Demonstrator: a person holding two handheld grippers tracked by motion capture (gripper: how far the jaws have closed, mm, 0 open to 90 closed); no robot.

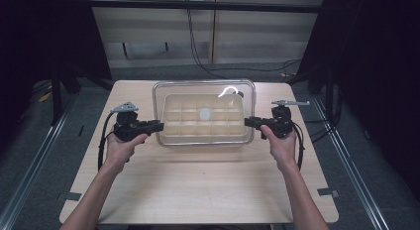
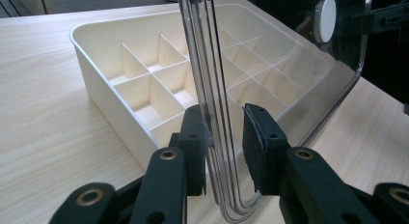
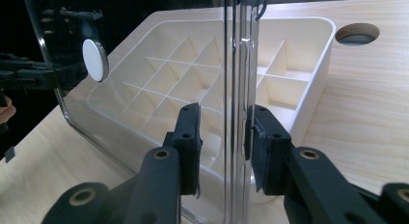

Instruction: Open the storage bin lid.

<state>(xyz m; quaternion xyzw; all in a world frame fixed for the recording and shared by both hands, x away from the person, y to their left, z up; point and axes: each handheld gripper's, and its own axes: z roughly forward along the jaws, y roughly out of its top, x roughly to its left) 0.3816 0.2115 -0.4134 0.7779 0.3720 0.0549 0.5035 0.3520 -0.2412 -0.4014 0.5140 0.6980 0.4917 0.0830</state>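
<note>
A clear plastic lid (image 1: pixel 204 84) with a white round disc (image 1: pixel 205 113) at its centre hangs over a cream compartment tray (image 1: pixel 168 116) in the middle of the table. My left gripper (image 1: pixel 159 125) is shut on the lid's left rim, and my right gripper (image 1: pixel 247 122) is shut on its right rim. In the left gripper view the left gripper (image 2: pixel 224 137) has the rim of the lid (image 2: pixel 289 64) between its pads, with the tray (image 2: pixel 96 74) below. In the right gripper view the right gripper (image 3: pixel 223 132) clamps the opposite edge of the lid (image 3: pixel 144 64) above the tray (image 3: pixel 316 89).
The wooden table (image 1: pixel 198 190) has bare room in front of the tray and at both sides. A round cable hole (image 3: pixel 357 33) sits behind the tray's far right corner. Black cables (image 1: pixel 198 51) run over the floor behind the table.
</note>
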